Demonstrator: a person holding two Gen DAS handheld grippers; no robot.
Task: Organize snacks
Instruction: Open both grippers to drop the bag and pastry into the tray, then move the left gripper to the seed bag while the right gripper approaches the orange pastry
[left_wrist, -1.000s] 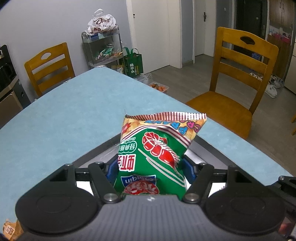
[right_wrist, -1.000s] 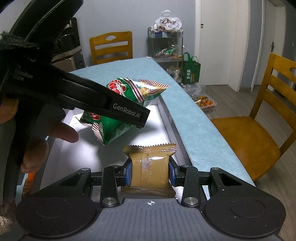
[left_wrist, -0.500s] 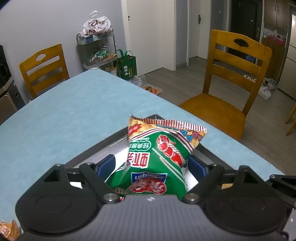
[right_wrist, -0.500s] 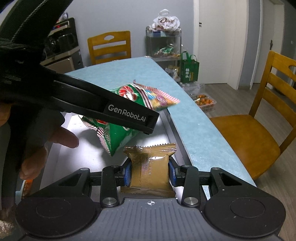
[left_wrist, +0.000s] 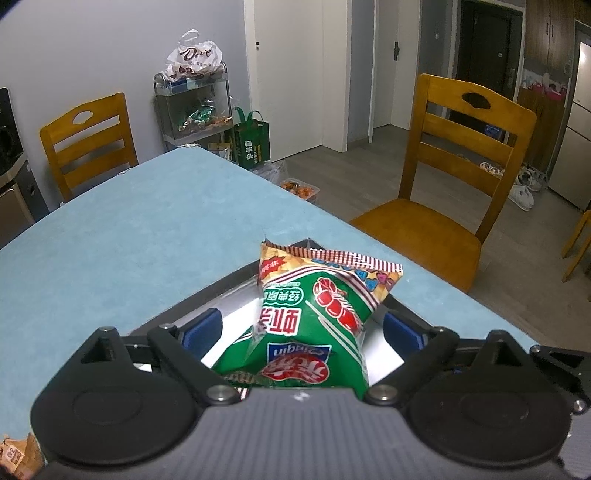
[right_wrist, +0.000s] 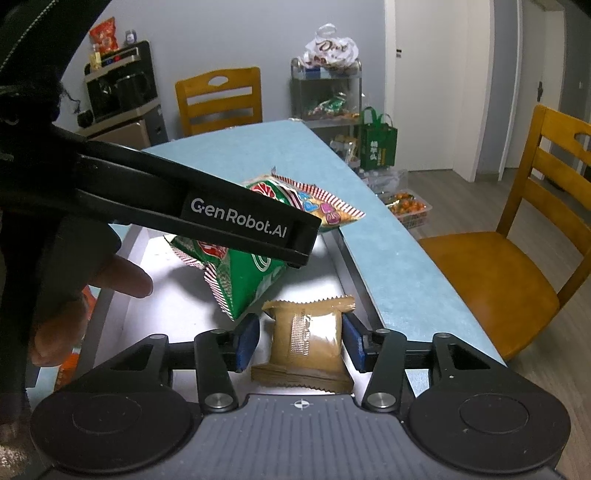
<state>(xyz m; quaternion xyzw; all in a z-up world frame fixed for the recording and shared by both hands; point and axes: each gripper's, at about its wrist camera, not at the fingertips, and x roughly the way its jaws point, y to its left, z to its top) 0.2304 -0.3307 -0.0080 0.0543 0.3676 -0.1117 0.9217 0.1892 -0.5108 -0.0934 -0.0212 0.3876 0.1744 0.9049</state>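
A green shrimp-snack bag (left_wrist: 314, 325) lies tilted in the grey tray (left_wrist: 207, 295). It sits between the fingers of my left gripper (left_wrist: 303, 325), whose jaws are opening; both blue pads stand clear of it. In the right wrist view the same bag (right_wrist: 251, 280) rests behind a brown packet (right_wrist: 306, 343) on the tray's white floor. My right gripper (right_wrist: 300, 341) straddles that packet with its jaws opening and a small gap at each pad. One black finger (right_wrist: 240, 221) of the left gripper crosses above the green bag.
The tray (right_wrist: 351, 266) sits on a blue table (left_wrist: 129, 229) near its right edge. A person's hand (right_wrist: 118, 277) holds the left gripper. Orange packets (right_wrist: 70, 362) lie left of the tray. Wooden chairs (left_wrist: 443, 206) and a snack trolley (left_wrist: 195, 107) stand beyond the table.
The left jaws spread wide and let go of the green bag, which sank onto the tray. The right jaws opened off the brown packet, which stays where it was.
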